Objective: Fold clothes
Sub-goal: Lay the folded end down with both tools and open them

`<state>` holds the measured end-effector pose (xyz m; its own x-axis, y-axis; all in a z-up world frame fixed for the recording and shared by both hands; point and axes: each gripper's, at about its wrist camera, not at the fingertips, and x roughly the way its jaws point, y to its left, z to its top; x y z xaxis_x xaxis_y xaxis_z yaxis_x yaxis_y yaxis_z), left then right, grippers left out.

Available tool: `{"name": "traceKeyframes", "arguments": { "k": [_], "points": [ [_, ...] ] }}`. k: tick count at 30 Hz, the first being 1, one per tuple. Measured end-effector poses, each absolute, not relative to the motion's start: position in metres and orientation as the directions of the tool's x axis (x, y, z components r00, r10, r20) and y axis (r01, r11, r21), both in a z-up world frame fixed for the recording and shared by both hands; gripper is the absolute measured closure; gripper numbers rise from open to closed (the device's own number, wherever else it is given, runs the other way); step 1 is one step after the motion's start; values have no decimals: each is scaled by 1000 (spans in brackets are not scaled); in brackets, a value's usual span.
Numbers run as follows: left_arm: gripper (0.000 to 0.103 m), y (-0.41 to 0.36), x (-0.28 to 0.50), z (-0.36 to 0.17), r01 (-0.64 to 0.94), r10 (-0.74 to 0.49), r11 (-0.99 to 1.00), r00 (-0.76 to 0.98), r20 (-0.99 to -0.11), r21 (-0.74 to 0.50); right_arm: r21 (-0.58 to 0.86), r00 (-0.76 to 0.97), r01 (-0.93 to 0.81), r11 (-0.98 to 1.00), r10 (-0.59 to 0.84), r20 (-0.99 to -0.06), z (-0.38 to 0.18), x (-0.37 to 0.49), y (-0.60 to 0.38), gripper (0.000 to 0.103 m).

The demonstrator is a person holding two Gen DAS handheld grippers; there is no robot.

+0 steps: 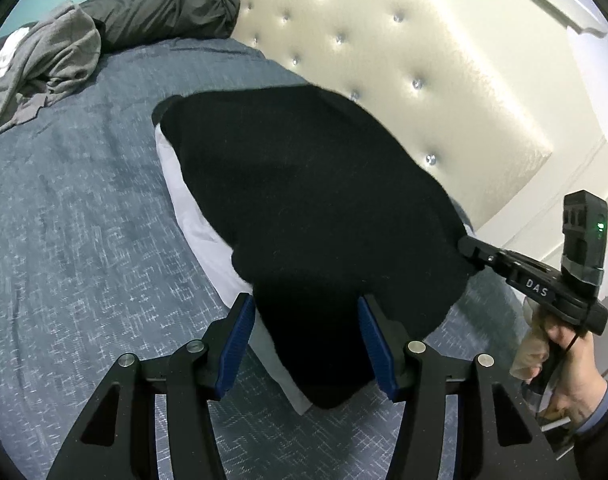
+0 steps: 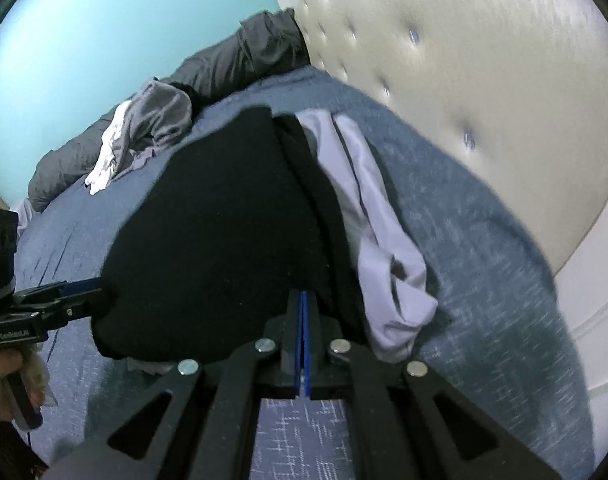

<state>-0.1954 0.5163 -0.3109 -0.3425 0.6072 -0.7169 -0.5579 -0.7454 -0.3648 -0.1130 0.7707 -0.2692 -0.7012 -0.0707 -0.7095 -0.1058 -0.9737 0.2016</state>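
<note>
**On the bed: a black garment held over a pale one**

Near the tufted headboard [image 1: 403, 60], on the blue bedspread [image 1: 64, 220], a black garment [image 1: 304, 200] lies spread over a white garment [image 1: 184, 184], whose pale edge shows along the side away from the headboard in the left wrist view. In the right wrist view the same black garment [image 2: 216, 240] covers most of the pale cloth [image 2: 367, 216], which emerges in loose folds on the side toward the headboard.

Left gripper [image 1: 305, 344]: jaws spread wide, the blue pads [image 1: 236, 344] standing either side of the near end of the black garment. From the right wrist view, this gripper [image 2: 100, 300] meets the edge of the black cloth away from the headboard; whether it touches cannot be told.

Right gripper [image 2: 302, 336]: blue pads pressed together at the near edge of the black garment, pinching a fold of it. In the left wrist view its tip [image 1: 469, 254] is buried in the cloth's edge nearest the headboard, and a hand [image 1: 571, 364] holds the grip.

Farther along the headboard, at the bed's far side, lie a dark grey rolled duvet [image 1: 164, 8] and, beside it, a crumpled grey garment [image 1: 52, 64] with a white piece [image 2: 104, 164] against it.
</note>
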Motion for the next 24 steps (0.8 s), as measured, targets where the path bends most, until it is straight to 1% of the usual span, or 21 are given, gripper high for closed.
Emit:
{"name": "traceKeyframes", "arguments": {
  "k": [4,10,18,24],
  "points": [
    [45,519,-196,-319,-564,598,-746,-331,-730,-355,194,-698,-111,-975,-63,-713,-270,-116,771,103],
    [45,519,-194,-319,-563,599,-743,-318,-735,-362,194,-671,-150,-969,-44,-740,-288,-116,773,103],
    [45,498,-190,-299,-530,602,-757,-339,-723,-382,195,-705,-187,-963,-7,-709,-261,-102,768,103],
    [45,486,-181,-272,-541,606,-756,-366,-706,-368,222,-727,-226,-949,13,-687,-237,-87,762,103]
  ]
}}
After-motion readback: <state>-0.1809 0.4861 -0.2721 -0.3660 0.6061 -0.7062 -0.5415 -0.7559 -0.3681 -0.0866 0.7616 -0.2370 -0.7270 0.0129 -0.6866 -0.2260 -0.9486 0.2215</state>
